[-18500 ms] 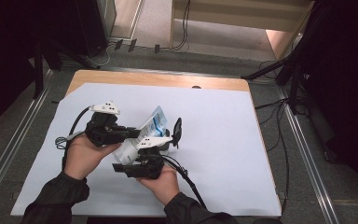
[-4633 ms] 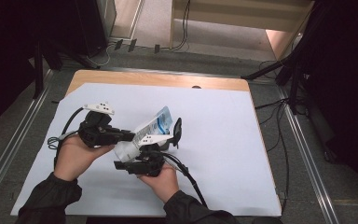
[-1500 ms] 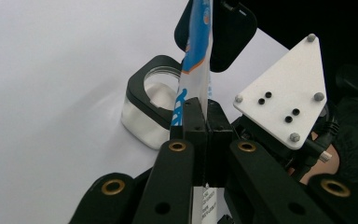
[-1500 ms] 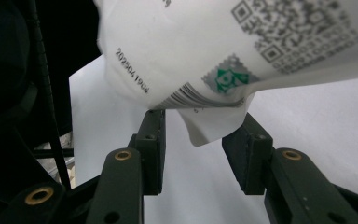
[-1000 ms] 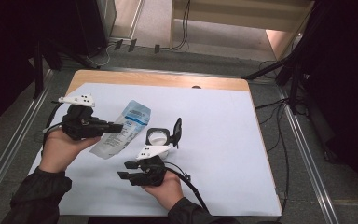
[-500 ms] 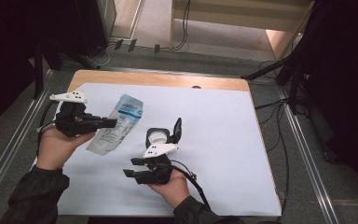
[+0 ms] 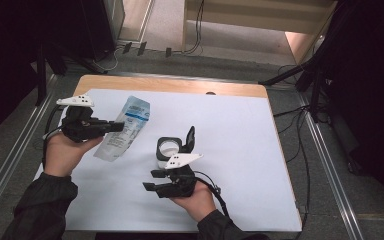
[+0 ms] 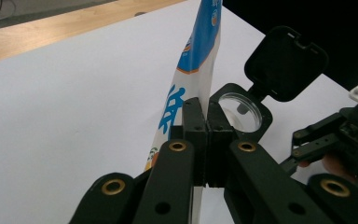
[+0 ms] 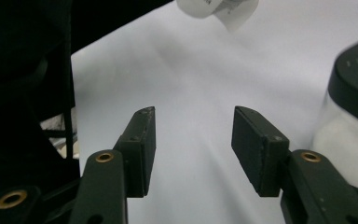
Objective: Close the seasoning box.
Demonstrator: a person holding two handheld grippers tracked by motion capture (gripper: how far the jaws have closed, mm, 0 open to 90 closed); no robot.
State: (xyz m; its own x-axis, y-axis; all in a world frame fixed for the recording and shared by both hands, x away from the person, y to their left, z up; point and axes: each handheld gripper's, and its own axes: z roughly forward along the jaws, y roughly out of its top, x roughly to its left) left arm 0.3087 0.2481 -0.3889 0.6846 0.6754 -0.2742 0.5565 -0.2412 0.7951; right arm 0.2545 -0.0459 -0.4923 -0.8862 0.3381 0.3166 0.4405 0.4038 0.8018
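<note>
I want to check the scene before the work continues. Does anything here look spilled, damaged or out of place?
Nothing looks spilled or damaged. The container stands upright on the white sheet with its black flip lid open. The left tool is shut on the blue-and-white pouch, held off to the left of the container. The right tool is open and empty.

The pouch (image 8: 193, 88) stands pinched between the left gripper (image 8: 207, 135) jaws and rises beyond their tips. The open-lidded container (image 8: 249, 105) sits just past those tips, to their right. In the right gripper view, the container (image 9: 354, 107) lies right of the spread jaws of the right gripper (image 9: 193, 140), bare table sheet (image 9: 191, 93) between them.
</note>
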